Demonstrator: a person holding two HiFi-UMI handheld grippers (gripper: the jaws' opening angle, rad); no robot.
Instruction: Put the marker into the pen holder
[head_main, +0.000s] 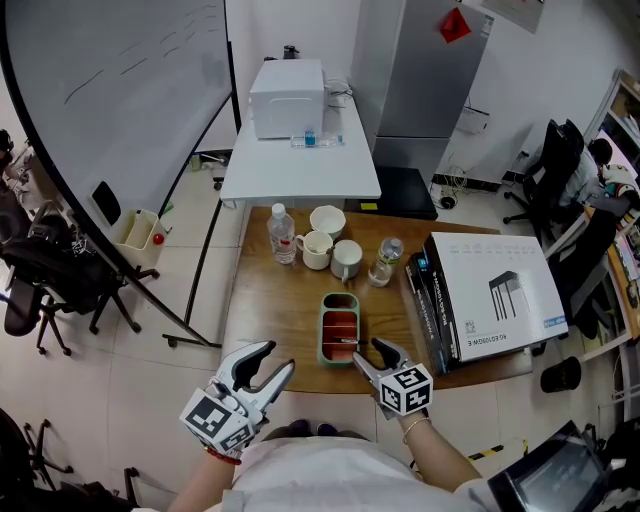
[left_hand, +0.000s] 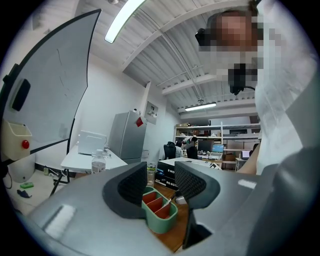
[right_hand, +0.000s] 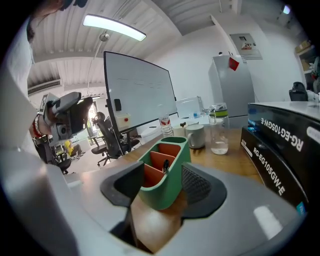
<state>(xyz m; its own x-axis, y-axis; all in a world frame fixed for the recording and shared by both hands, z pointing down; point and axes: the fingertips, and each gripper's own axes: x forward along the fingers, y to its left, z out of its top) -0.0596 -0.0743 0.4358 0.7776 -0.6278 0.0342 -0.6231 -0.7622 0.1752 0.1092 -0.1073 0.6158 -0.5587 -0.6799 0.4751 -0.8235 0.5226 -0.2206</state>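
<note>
A green pen holder (head_main: 339, 327) with red compartments stands near the front edge of the wooden table (head_main: 270, 320). The marker (head_main: 347, 341) rests in its nearest compartment, and in the right gripper view its dark tip (right_hand: 165, 165) pokes up there. My right gripper (head_main: 367, 352) is open just in front of the holder's near right corner, with nothing between its pads. My left gripper (head_main: 278, 358) is open too, held off the table's front edge to the holder's left. The left gripper view shows the holder (left_hand: 160, 210) beyond its empty jaws.
Behind the holder stand a water bottle (head_main: 282, 233), three white mugs (head_main: 316, 249) and a glass jar (head_main: 386, 260). Stacked boxes (head_main: 495, 290) fill the table's right side. A white table (head_main: 300, 165) with a white box lies beyond, and a whiteboard (head_main: 110, 90) stands at the left.
</note>
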